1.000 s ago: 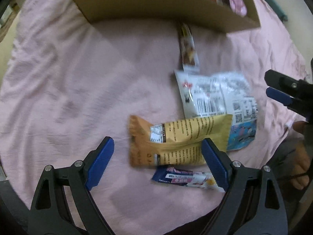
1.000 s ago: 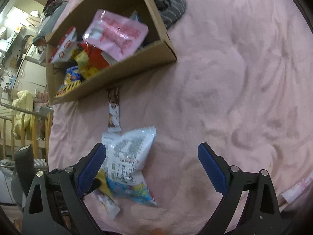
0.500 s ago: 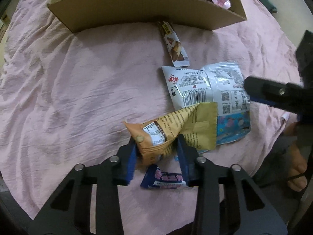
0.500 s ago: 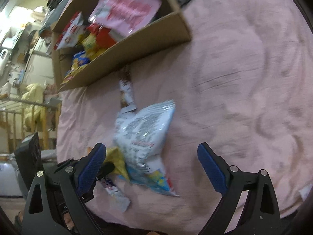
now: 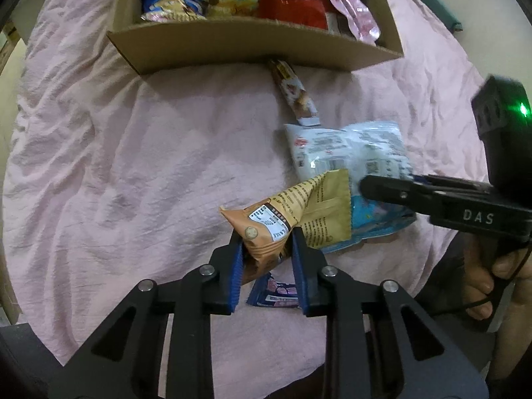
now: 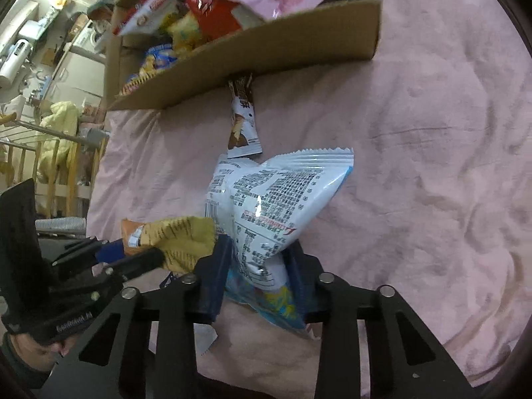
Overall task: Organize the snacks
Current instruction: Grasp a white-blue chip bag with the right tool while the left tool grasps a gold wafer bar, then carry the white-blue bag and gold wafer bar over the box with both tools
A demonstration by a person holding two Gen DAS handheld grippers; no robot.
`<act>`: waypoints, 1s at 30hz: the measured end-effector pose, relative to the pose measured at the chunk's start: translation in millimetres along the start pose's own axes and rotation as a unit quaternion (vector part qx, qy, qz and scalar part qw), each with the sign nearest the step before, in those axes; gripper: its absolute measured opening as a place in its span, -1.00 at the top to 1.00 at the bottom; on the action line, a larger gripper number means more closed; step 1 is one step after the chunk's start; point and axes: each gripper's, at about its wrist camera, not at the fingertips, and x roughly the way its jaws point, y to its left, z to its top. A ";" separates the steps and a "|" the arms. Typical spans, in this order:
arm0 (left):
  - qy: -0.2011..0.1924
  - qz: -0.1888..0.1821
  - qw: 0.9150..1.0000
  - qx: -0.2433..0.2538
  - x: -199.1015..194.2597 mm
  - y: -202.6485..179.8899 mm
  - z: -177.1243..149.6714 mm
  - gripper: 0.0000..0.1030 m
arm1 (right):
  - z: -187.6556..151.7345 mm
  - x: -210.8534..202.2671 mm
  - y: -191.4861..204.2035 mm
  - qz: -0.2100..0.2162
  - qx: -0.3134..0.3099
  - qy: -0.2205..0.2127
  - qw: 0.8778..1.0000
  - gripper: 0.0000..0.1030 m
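Gripping two packets at once, I have both claws closed on snacks on the pink sheet (image 5: 133, 166); the left gripper (image 5: 267, 249) has just been closing and its blue pads now pinch the orange-and-yellow packet (image 5: 299, 212) near its orange end, the bag puckered up between them; the right gripper (image 6: 259, 266) has likewise just been closing, and its pads squeeze the lower part of the white-and-blue bag (image 6: 276, 206), which bulges upward out of the jaws. I judge this to be the pick-up step; neither packet is in the cardboard box (image 5: 252, 43) yet, which sits at the far side of the sheet, already holding several snacks. The two held packets overlap, the yellow corner lying over the white bag; so my next move calls for lifting them apart cleanly, then carrying each over the near wall of the box before letting go. A brown-and-white bar (image 5: 294, 91) lies just below the box wall, and a small dark-blue wrapper (image 5: 276, 294) sits under the left claw; both are left for later.
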 end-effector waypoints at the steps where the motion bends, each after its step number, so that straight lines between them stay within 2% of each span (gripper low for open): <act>1: -0.003 -0.002 1.000 -0.004 -1.8 1.6 -1.5 0.57 | -2.4 -3.4 -2.3 0.002 0.005 -0.005 1.000 0.41; 5: -0.024 -0.006 1.000 -0.011 -10.5 3.4 -6.3 0.57 | -7.1 -19.5 -6.0 0.008 0.014 -0.035 0.999 0.47; 13: -0.068 -0.003 0.997 -0.027 -33.0 13.9 -12.9 0.58 | -23.6 -43.8 0.9 -0.009 0.007 -0.079 0.997 0.52; 19: -0.108 0.023 0.993 -0.044 -50.7 24.6 -16.3 0.58 | -32.9 -64.9 3.5 -0.017 0.007 -0.123 0.992 0.53; 26: -0.146 0.045 0.986 -0.062 -75.6 27.9 -19.0 0.58 | -30.6 -82.2 9.3 0.005 0.005 -0.165 0.986 0.53; 30: -0.165 0.051 0.983 -0.061 -91.5 26.5 -5.9 0.58 | -24.9 -90.4 14.7 0.025 0.003 -0.178 0.984 0.53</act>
